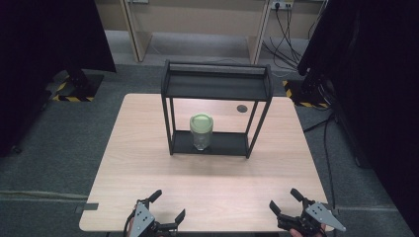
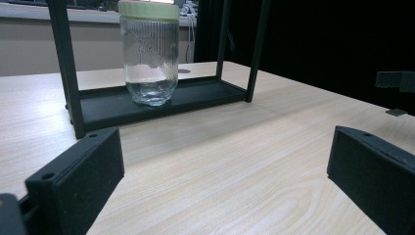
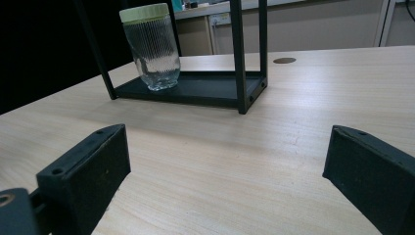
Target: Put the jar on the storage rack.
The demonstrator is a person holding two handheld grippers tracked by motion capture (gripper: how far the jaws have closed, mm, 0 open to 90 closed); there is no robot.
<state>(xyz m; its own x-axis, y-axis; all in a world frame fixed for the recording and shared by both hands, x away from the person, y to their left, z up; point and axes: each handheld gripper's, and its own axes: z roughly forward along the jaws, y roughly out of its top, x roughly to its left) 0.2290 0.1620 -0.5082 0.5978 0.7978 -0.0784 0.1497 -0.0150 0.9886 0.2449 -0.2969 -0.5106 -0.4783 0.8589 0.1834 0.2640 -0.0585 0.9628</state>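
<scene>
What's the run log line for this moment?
left tongs open, idle | right tongs open, idle | jar lidded, on rack bottom shelf

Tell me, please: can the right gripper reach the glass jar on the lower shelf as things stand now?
Probably yes. The right gripper is open, with bare table before it. The glass jar stands between the rack posts, its front side open.

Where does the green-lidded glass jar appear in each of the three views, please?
High view: glass jar at centre, on the black rack's bottom shelf.
Left gripper view: jar upper left of centre.
Right gripper view: jar upper left.
Shared landmark: the rack's lower shelf under the jar.
</scene>
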